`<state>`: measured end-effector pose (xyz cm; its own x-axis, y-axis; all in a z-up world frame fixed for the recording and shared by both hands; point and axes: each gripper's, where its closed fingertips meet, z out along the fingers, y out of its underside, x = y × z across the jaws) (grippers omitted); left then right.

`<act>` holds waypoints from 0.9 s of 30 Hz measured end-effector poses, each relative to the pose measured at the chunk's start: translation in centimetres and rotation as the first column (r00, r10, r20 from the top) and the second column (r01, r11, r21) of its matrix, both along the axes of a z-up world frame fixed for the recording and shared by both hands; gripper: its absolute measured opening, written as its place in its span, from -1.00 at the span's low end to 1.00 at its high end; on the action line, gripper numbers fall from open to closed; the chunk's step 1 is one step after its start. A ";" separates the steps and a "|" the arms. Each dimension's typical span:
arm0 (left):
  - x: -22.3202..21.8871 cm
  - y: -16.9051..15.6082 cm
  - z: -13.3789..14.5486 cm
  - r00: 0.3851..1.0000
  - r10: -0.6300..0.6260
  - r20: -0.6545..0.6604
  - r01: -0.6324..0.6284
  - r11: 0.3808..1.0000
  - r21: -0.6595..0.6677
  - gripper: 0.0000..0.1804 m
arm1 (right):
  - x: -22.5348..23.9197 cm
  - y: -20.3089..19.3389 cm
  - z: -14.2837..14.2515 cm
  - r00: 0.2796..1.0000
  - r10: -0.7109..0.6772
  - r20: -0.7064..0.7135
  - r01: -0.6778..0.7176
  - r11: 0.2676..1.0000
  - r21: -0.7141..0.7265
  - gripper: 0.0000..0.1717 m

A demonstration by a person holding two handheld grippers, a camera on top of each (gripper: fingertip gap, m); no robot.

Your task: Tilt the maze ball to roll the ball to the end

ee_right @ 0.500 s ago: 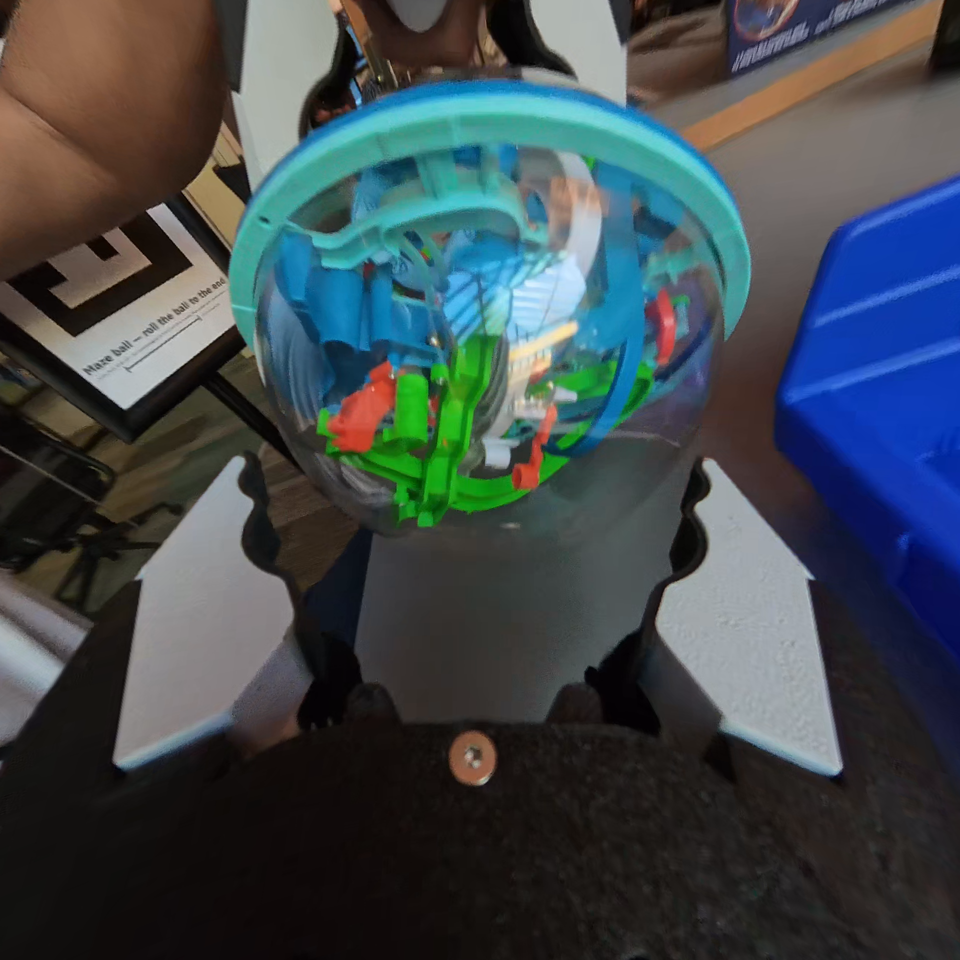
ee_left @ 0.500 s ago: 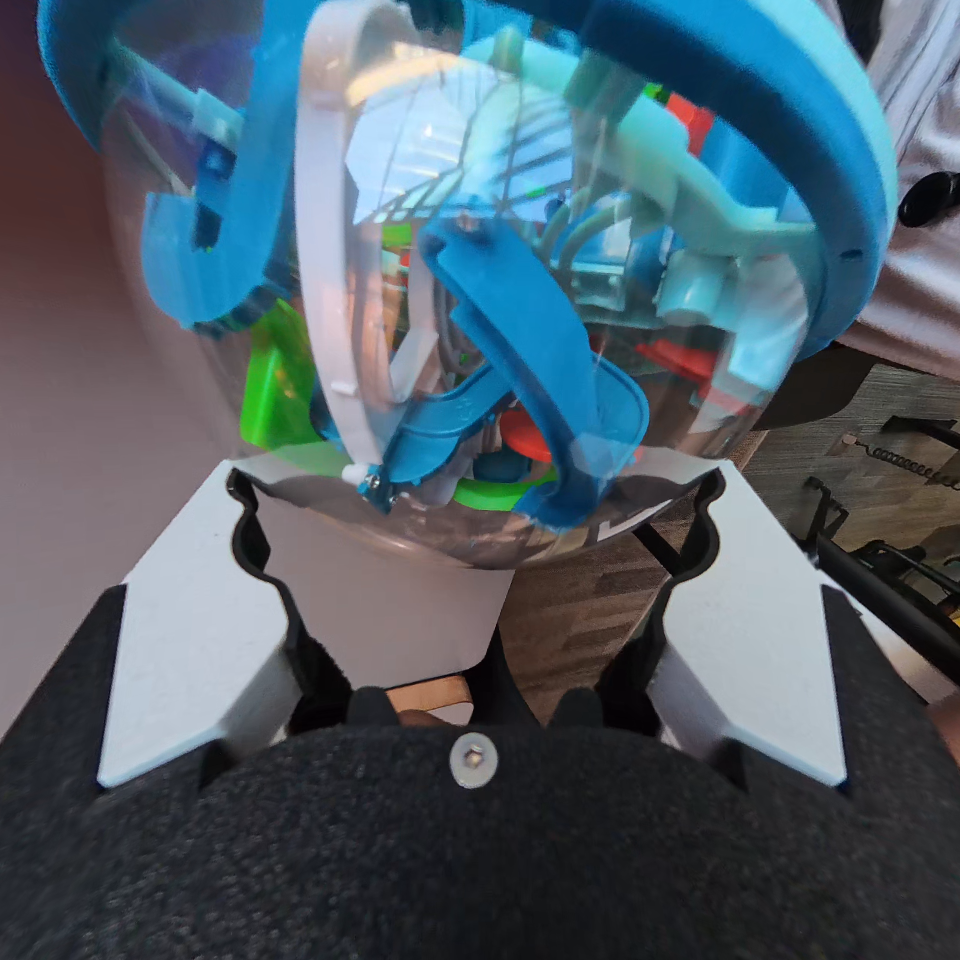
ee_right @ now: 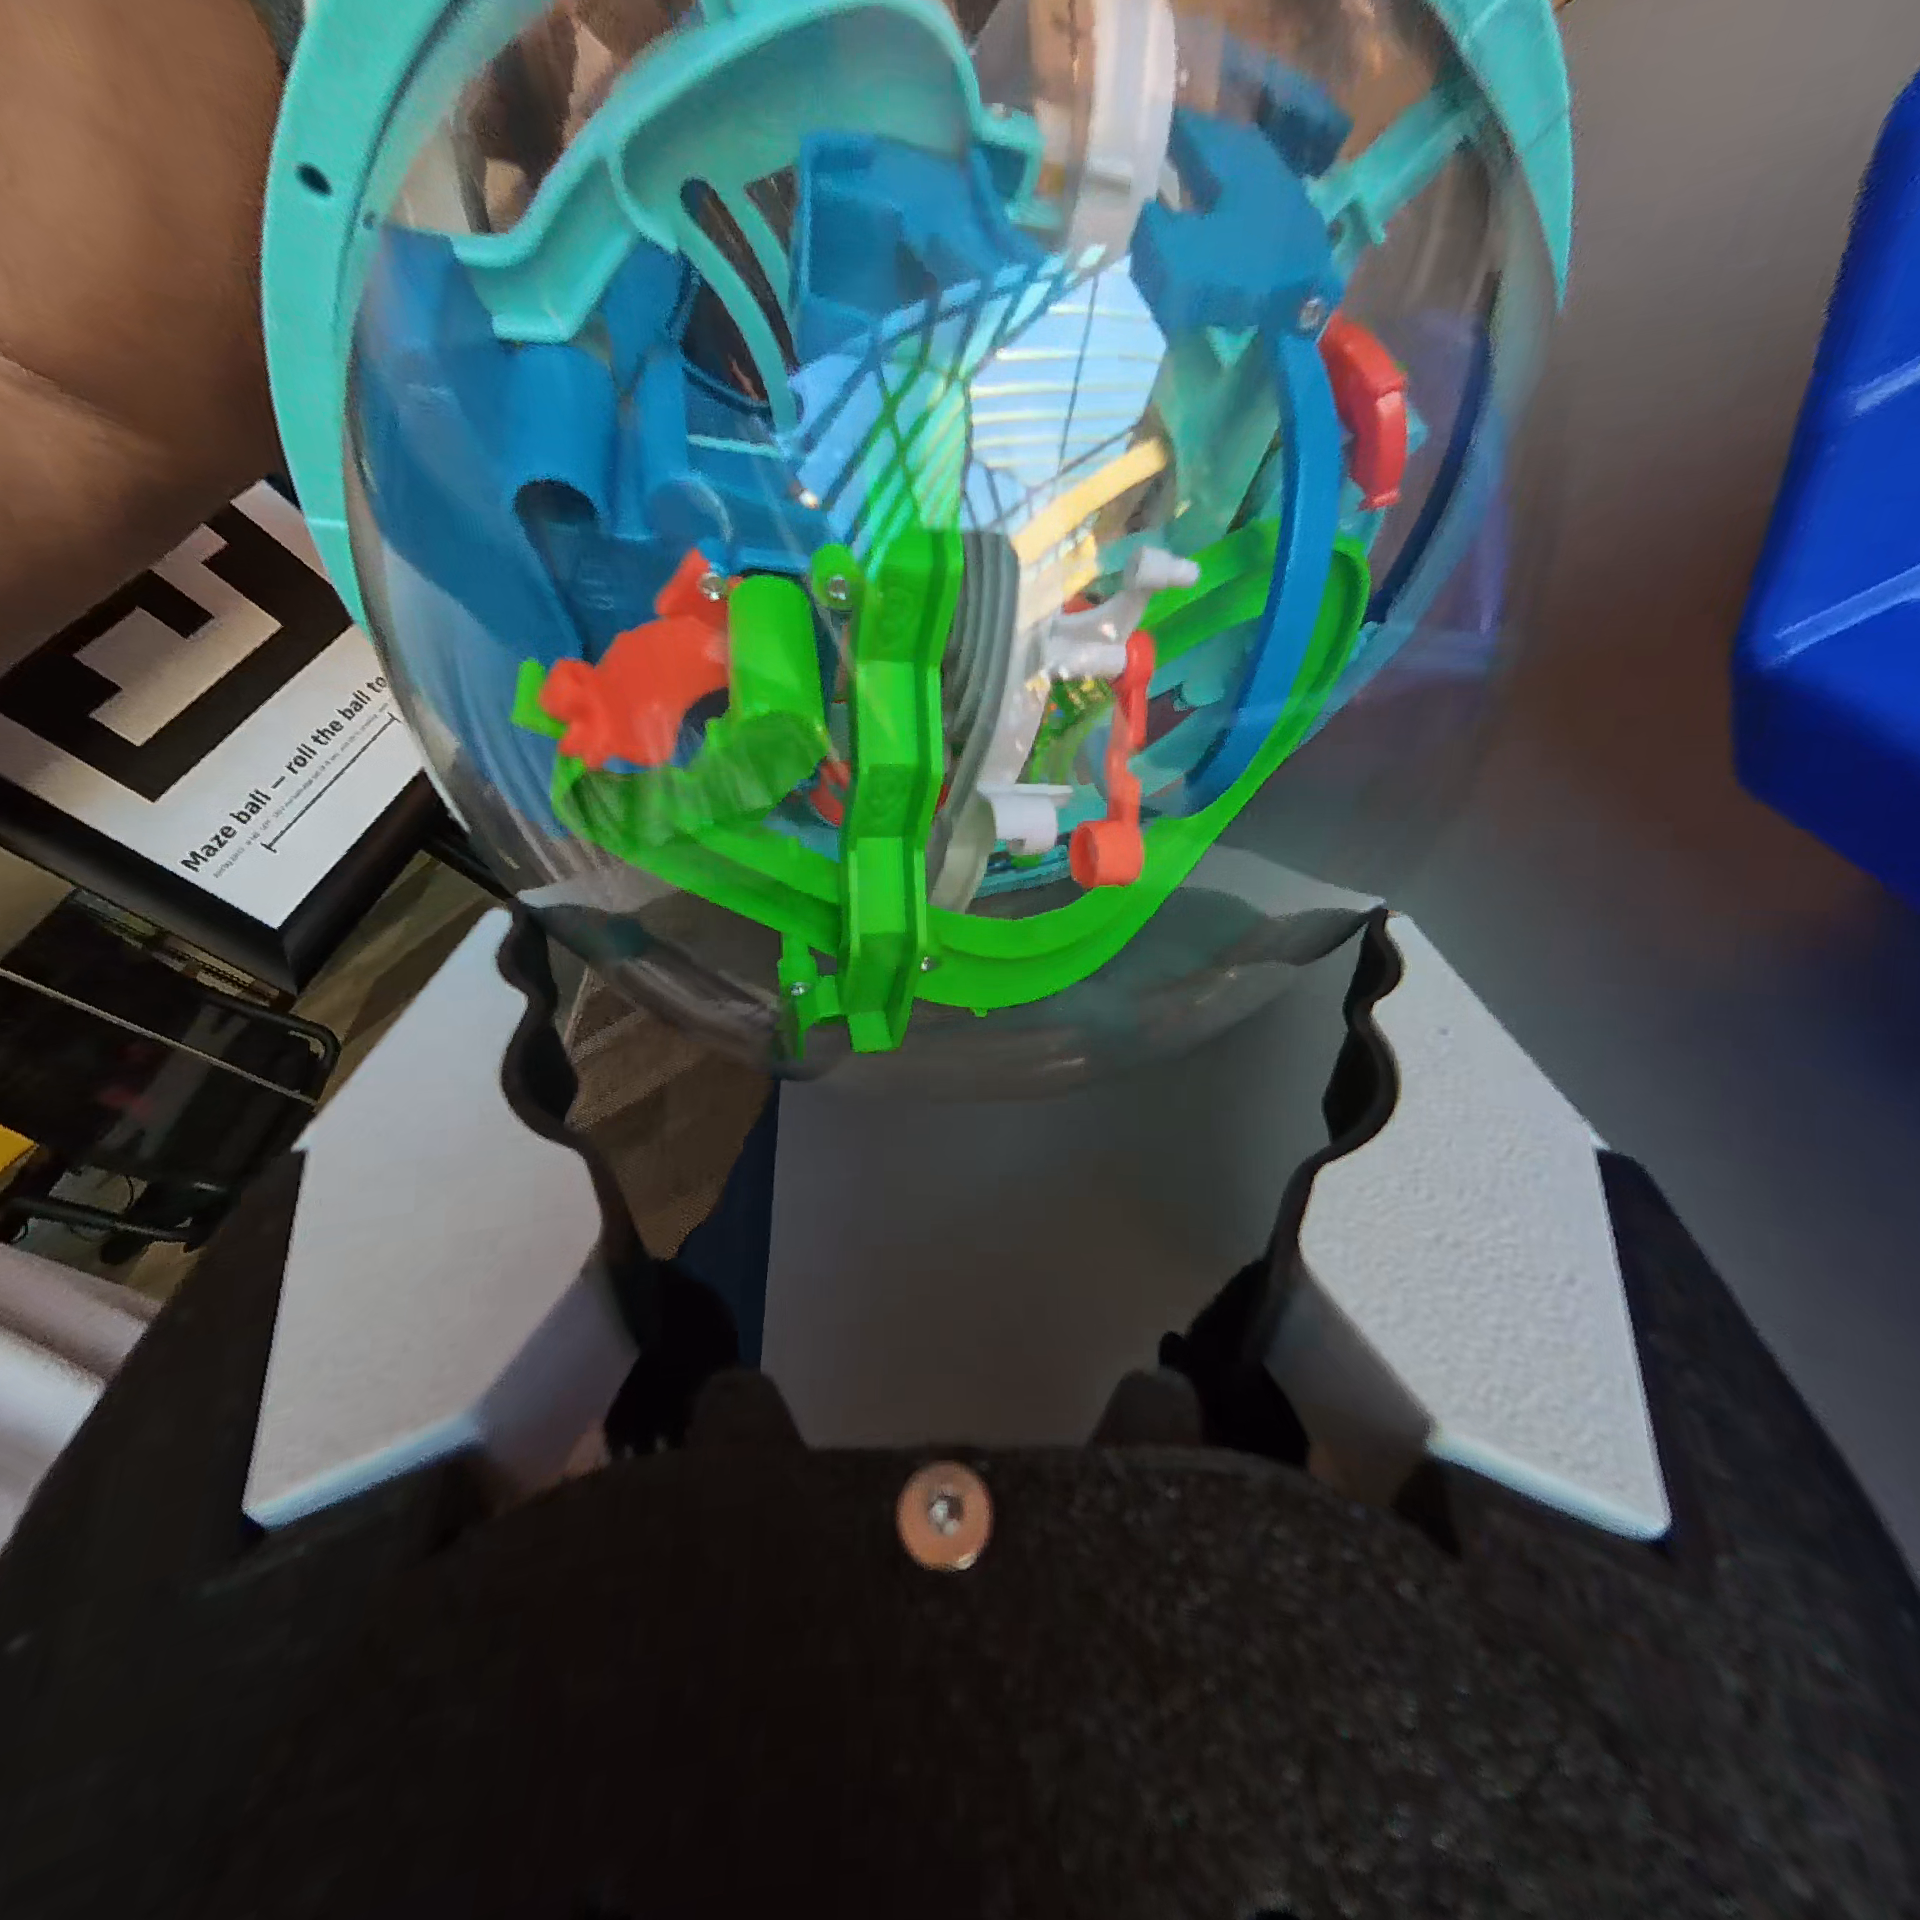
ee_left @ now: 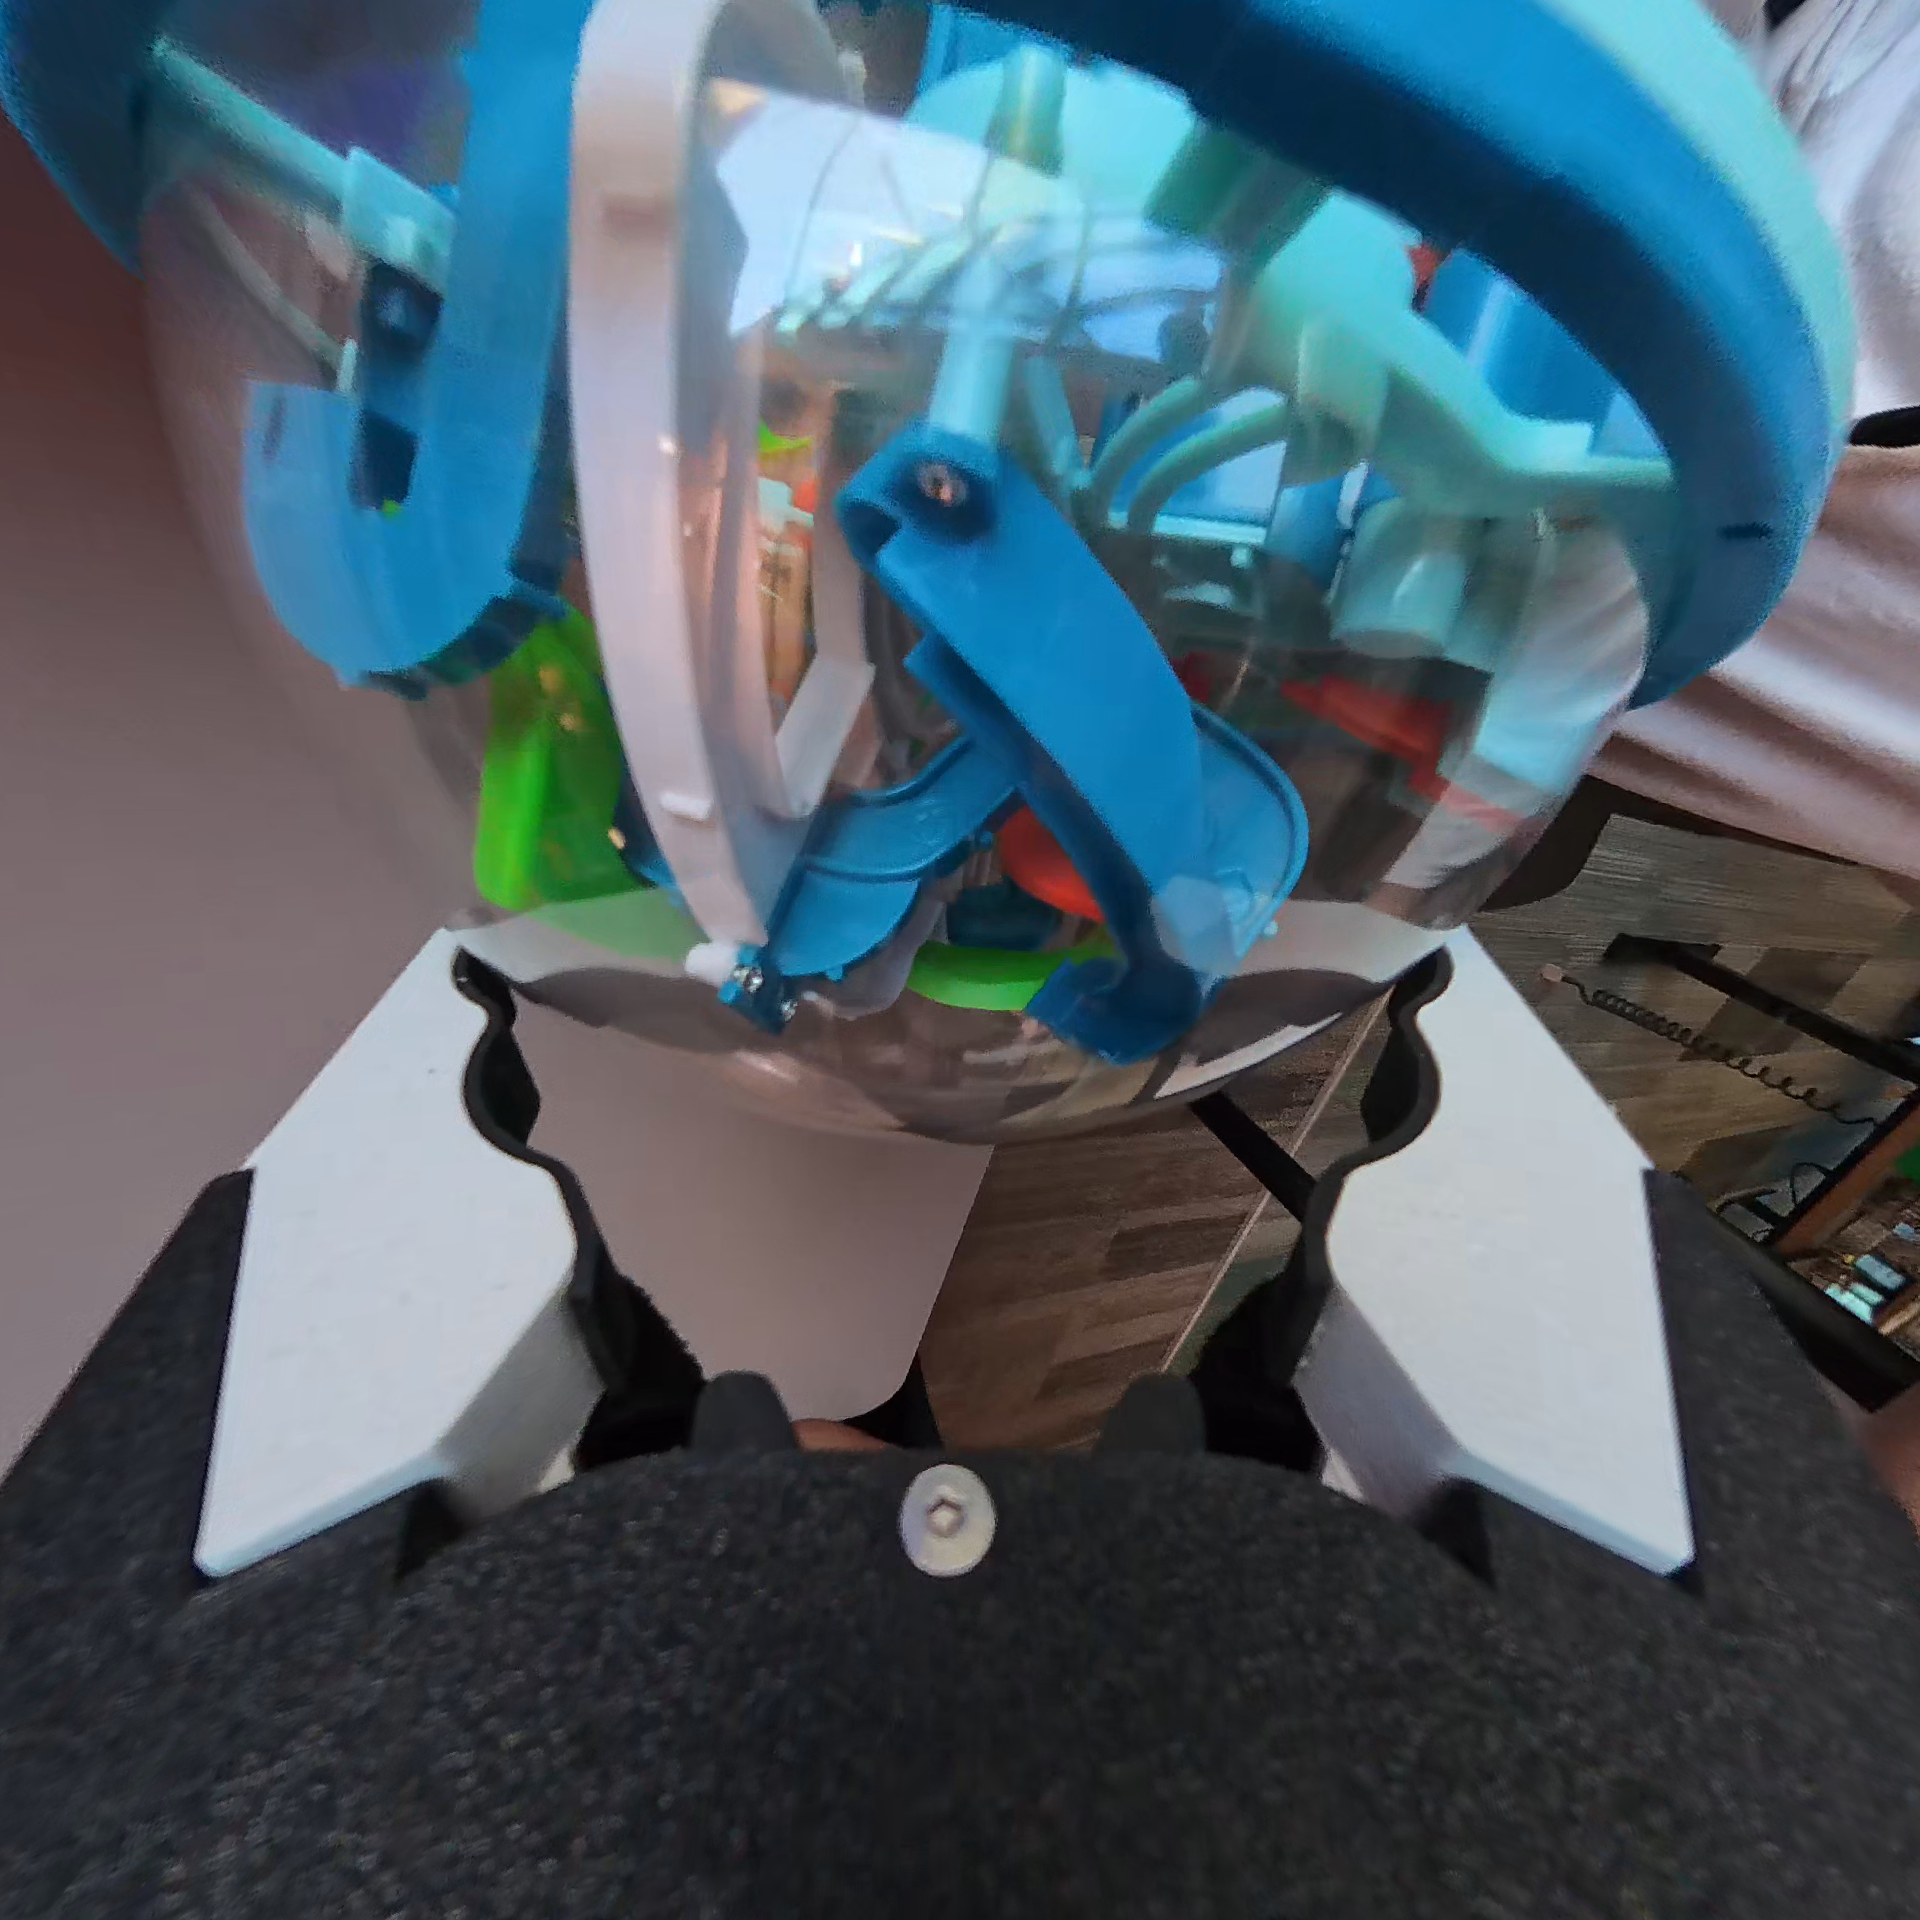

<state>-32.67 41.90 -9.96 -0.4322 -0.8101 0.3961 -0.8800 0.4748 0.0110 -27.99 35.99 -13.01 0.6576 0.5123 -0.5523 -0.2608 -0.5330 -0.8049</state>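
Observation:
The maze ball (ee_left: 935, 520) is a clear sphere with blue, green, white and red tracks inside and a blue-teal ring around it. It fills the upper part of both wrist views. My left gripper (ee_left: 951, 966) is shut on the maze ball, its white fingers (ee_left: 416, 1195) pressing the sphere's lower curve from both sides. My right gripper (ee_right: 940, 935) is shut on the same maze ball (ee_right: 914, 520) from the opposite side, its fingers (ee_right: 436, 1195) against the shell. The ball is held up in the air. I cannot make out the small rolling ball inside.
A blue bin (ee_right: 1849, 520) stands at the right. A printed sheet with a black-and-white marker (ee_right: 208, 727) lies at the left, under a person's arm (ee_right: 125, 312). A person's pale shirt (ee_left: 1818, 675) and wood-pattern floor (ee_left: 1662, 987) show at the right.
The maze ball has turned in the double grip: in the right wrist view its teal ring swung from level across the top to steep down the sides, and the ball looms larger.

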 end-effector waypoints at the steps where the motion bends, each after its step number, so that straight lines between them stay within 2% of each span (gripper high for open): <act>1: 0.0 0.0 0.0 1.000 0.012 0.004 -0.012 1.000 -0.009 0.77 | 0.0 0.1 0.1 1.000 0.001 -0.009 -0.001 1.000 0.000 0.70; 8: -0.2 -0.4 -0.3 0.993 0.113 0.013 -0.111 0.985 -0.132 0.77 | 0.8 0.5 1.4 0.995 -0.023 -0.098 0.025 0.999 0.024 0.70; 12: -0.1 -0.9 -0.8 0.989 0.133 0.069 -0.121 0.981 -0.152 0.77 | 1.5 0.4 1.9 0.998 -0.031 -0.052 0.034 0.998 0.049 0.69; 27: 0.0 -3.1 -2.5 0.971 0.193 0.138 -0.162 0.964 -0.209 0.76 | 3.2 -0.4 3.3 0.999 -0.031 0.031 0.028 0.995 0.094 0.72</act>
